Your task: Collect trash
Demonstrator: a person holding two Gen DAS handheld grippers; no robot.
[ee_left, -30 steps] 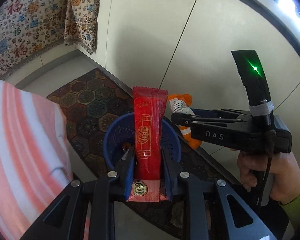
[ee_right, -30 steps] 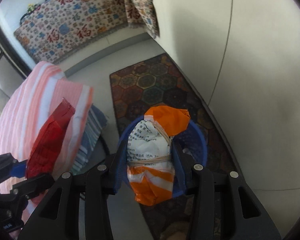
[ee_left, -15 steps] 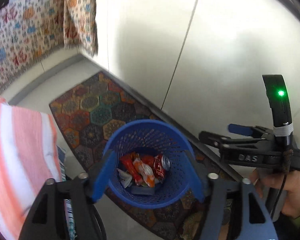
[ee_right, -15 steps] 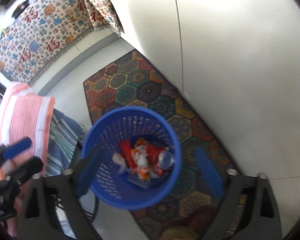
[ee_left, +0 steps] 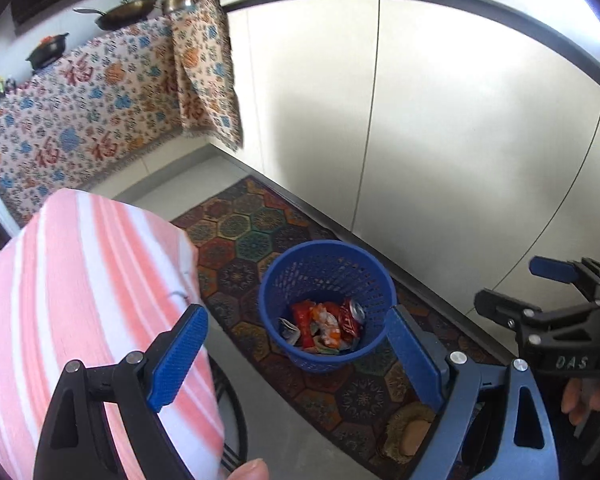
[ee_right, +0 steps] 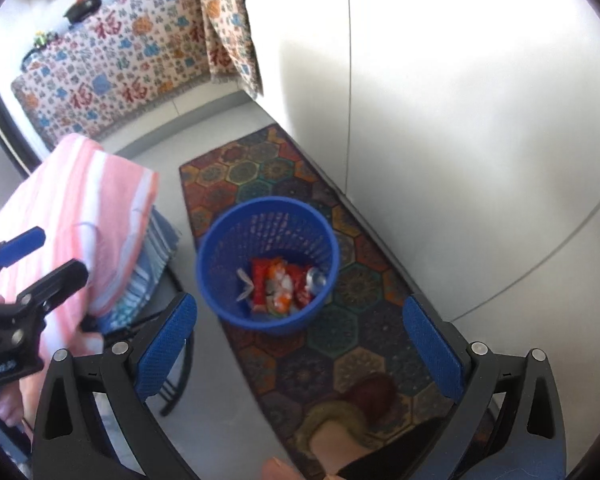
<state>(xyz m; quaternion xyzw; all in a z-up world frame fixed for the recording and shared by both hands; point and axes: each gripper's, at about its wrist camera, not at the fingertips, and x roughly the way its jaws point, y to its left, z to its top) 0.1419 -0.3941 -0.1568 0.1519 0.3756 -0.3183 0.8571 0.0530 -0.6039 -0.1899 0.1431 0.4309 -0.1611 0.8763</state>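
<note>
A blue mesh basket (ee_left: 328,264) (ee_right: 220,248) stands on the rug. Inside it lie a red wrapper (ee_left: 302,316) (ee_right: 259,276), an orange and white packet (ee_left: 326,326) (ee_right: 280,284) and a crushed can (ee_left: 354,314) (ee_right: 316,278). My left gripper (ee_left: 295,313) hovers above and short of the basket, its jaws wide and still opening, with nothing between them. My right gripper (ee_right: 300,306) is open and empty, also held high over the basket. Each gripper shows at the edge of the other's view: the right gripper (ee_left: 540,300), the left gripper (ee_right: 32,264).
A hexagon-patterned rug (ee_left: 252,240) runs along white cabinet doors (ee_left: 440,140). A pink striped cloth (ee_left: 80,280) (ee_right: 80,200) covers a stack at the left. A patterned drape (ee_left: 100,112) hangs at the back under pans. The person's slippered foot (ee_right: 340,428) rests on the rug.
A second ago the left gripper held the red wrapper and the right held the orange packet over the basket. Both let go, the items fell in, and both grippers drew back and up.
</note>
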